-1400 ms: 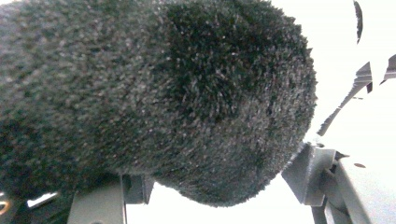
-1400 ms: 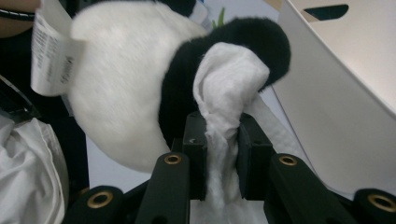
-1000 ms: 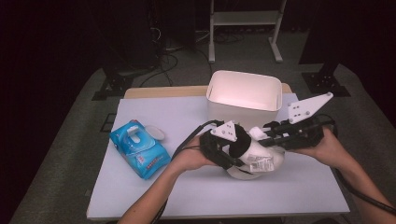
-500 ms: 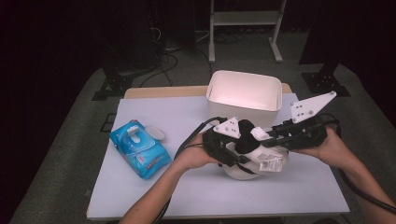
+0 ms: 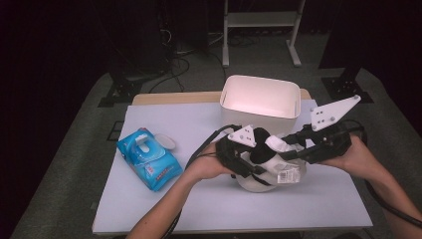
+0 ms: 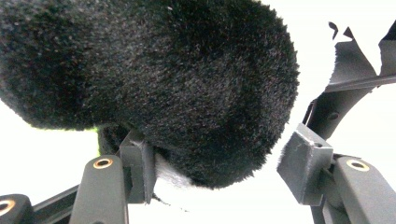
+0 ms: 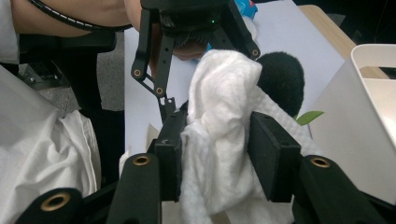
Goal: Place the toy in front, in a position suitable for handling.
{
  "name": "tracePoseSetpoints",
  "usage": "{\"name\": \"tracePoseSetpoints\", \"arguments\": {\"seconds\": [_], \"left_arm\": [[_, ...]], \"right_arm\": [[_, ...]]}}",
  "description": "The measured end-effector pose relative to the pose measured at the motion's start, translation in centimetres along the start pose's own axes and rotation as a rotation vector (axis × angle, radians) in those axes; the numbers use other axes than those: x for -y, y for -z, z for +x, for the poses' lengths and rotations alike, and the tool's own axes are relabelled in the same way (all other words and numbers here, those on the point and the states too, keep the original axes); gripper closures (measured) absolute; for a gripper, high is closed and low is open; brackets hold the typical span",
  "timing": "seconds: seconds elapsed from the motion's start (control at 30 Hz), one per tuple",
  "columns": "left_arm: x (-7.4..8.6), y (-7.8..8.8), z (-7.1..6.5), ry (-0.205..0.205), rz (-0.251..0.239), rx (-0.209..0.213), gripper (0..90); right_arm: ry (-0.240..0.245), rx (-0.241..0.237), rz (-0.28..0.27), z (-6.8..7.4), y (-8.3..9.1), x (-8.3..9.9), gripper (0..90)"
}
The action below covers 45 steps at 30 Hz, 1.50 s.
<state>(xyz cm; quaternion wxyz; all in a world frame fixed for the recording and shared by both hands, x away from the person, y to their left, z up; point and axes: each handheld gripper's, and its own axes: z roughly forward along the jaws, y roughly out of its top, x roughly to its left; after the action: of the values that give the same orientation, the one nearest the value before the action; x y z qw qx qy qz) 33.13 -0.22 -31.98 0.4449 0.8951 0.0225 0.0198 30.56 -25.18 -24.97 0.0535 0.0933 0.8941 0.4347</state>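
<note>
White, soft cloth is what we work with here: a wet wipe (image 7: 219, 135) bunched between the jaws of our right gripper (image 7: 215, 156). Those jaws have just been opening, and the wipe sits loosely between the pads, so we judge the grip slackened, not pressing. The wipe drapes against a plush toy (image 5: 268, 167) with a black fuzzy ear (image 6: 154, 84) and a white body, lying on the table (image 5: 199, 209) just in front of the white bin (image 5: 261, 99).

Our left gripper (image 6: 219, 172) steadies the toy by that black ear; one pad touches the fur, the other stands apart from it, so the jaws are parted around the ear, not clamped. We take this as bracing, so the toy stays put while the wipe rubs it.

The blue wipes pack (image 5: 148, 158) lies well apart at the left with its lid flipped open, handy for a fresh sheet.
</note>
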Motion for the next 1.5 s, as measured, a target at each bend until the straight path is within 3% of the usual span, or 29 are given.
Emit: {"name": "tracePoseSetpoints", "arguments": {"seconds": [0.13,0.27,0.4,0.57,0.73,0.87,1.0,1.17,1.37,1.5], "left_arm": [[0.0,0.0,0.0,0.000,0.002,0.000,37.3],[-0.1,-0.1,-0.1,-0.007,0.002,0.001,37.3],[-0.3,-0.2,-0.3,-0.016,0.011,-0.001,37.4],[-0.3,-0.2,-0.3,-0.012,0.018,-0.006,37.5],[0.0,0.1,0.0,0.006,0.002,-0.010,38.3],[0.2,0.4,0.3,0.023,-0.009,-0.010,38.6],[-0.4,0.4,0.1,0.025,-0.017,-0.012,39.5],[-1.2,0.6,-0.1,0.016,-0.013,-0.018,40.0],[-0.8,1.5,0.2,0.043,-0.020,-0.044,40.8],[-0.7,1.1,0.2,0.050,0.001,-0.033,41.0]], "right_arm": [[-0.006,-0.008,-0.011,-0.1,0.4,0.0,55.7],[-0.003,-0.006,-0.009,-0.1,0.2,0.2,69.4],[0.010,-0.002,-0.006,-0.2,-0.5,0.2,76.0],[0.022,0.010,-0.007,-0.1,-1.5,-0.1,78.0],[0.027,0.035,0.021,-0.3,-0.8,0.1,79.5],[-0.024,0.054,0.025,-0.9,0.4,1.7,79.5],[-0.029,0.056,-0.004,-0.8,0.8,2.2,79.5],[-0.004,0.041,-0.053,-0.5,0.9,1.0,79.4],[-0.020,0.043,-0.032,-0.6,0.8,1.7,79.5],[-0.036,0.023,-0.039,-0.6,0.3,2.3,79.5]]}}
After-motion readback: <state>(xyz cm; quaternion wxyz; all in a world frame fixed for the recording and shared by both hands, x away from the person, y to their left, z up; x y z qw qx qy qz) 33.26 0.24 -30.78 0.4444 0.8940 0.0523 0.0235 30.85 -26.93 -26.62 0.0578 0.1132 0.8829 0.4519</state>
